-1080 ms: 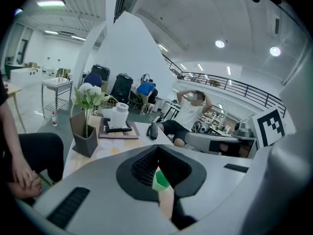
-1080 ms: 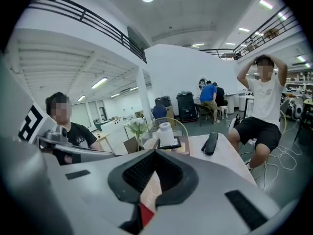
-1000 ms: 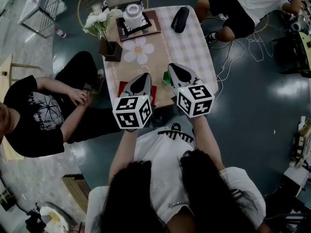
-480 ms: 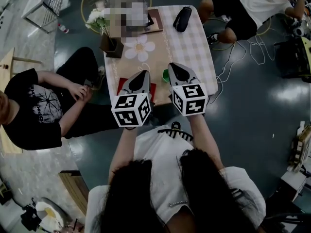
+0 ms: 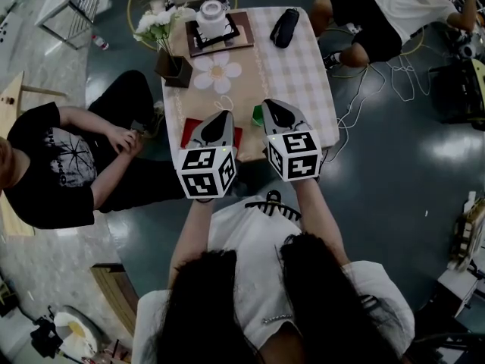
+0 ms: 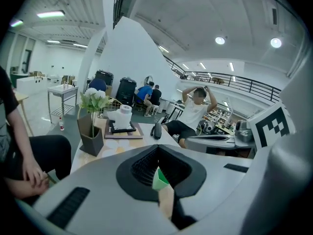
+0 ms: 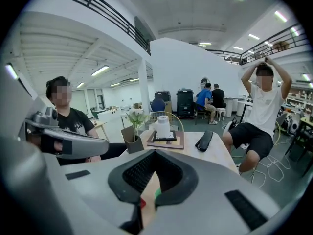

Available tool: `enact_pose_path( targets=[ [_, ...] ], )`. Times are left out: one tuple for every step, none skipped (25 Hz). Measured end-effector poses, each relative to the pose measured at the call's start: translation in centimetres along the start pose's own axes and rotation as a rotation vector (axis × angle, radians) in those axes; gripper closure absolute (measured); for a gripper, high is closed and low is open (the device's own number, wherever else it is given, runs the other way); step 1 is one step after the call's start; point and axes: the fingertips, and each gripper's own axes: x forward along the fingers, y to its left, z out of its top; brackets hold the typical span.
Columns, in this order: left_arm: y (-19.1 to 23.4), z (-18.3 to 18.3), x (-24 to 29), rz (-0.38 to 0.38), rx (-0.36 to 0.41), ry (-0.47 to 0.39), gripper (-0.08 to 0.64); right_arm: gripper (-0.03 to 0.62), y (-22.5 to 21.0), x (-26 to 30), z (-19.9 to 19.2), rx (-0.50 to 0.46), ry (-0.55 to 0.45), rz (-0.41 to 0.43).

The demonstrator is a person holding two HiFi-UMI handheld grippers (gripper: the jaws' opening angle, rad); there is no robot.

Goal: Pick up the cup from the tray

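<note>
A white cup (image 5: 211,12) stands on a dark tray (image 5: 198,36) at the far end of the table, also seen as the cup (image 6: 124,115) and the cup (image 7: 162,126) far ahead in both gripper views. My left gripper (image 5: 222,117) hovers over the table's near end above a red mat (image 5: 189,136), jaws shut and empty. My right gripper (image 5: 270,105) is beside it, also shut and empty. A small green object (image 5: 258,117) sits on the table between the two. Both grippers are far from the cup.
A dark vase with white flowers (image 5: 173,70) stands at the table's left edge, a flower-shaped mat (image 5: 217,73) mid-table, a black case (image 5: 284,27) at the far right. A person in black (image 5: 61,165) sits left; another in white (image 5: 394,6) sits beyond, with cables (image 5: 371,82) on the floor.
The view has shifted a little. Both grippers stay shut over the near end of the table, and the cup has not moved.
</note>
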Motion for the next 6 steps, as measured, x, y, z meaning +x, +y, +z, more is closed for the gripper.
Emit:
enact_pose_path(
  targets=[
    [0.0, -0.3, 0.0, 0.001, 0.0, 0.005, 0.552, 0.583, 0.1, 0.0, -0.1, -0.012, 0.003, -0.001],
    [-0.1, -0.6, -0.1, 0.0, -0.004, 0.009, 0.552, 0.583, 0.1, 0.0, -0.3, -0.021, 0.009, -0.003],
    [-0.2, -0.9, -0.1, -0.001, -0.007, 0.012, 0.552, 0.583, 0.0, -0.1, -0.5, -0.026, 0.015, -0.005],
    [-0.4, -1.2, -0.1, -0.001, -0.008, 0.016, 0.552, 0.583, 0.0, -0.1, -0.7, -0.029, 0.021, -0.007],
    [-0.5, -1.4, -0.1, -0.001, -0.007, 0.019, 0.552, 0.583, -0.1, -0.1, -0.9, -0.029, 0.025, -0.009],
    [-0.7, -1.6, -0.1, -0.002, -0.005, 0.023, 0.552, 0.583, -0.2, -0.2, -1.1, -0.03, 0.029, -0.011]
  ],
)
